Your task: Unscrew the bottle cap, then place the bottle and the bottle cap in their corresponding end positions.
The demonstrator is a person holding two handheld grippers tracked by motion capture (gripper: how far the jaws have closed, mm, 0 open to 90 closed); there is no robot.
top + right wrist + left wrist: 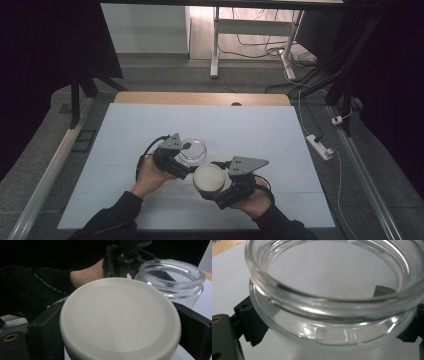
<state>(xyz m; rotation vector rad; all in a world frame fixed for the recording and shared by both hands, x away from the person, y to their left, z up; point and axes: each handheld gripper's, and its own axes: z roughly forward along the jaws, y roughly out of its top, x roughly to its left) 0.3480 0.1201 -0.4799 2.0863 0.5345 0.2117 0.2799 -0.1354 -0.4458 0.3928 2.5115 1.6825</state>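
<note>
A clear glass jar [193, 150] stands open-mouthed on the white table cover, just left of centre. My left gripper [186, 161] is shut on the jar from the near-left side. In the left gripper view the jar [332, 302] sits between the two black jaws, one pressed on each side of its body. A round off-white lid [209, 179] is held flat in my right gripper [210, 184], just to the near right of the jar and apart from it. In the right gripper view the lid [120, 317] sits between the jaws, with the jar [172, 277] beyond it.
The white table cover [260, 130] stretches well beyond both hands, with a wooden table edge [200, 98] at the back. A power strip [320, 146] and cables lie on the floor at the right. Desk legs [215, 45] stand behind the table.
</note>
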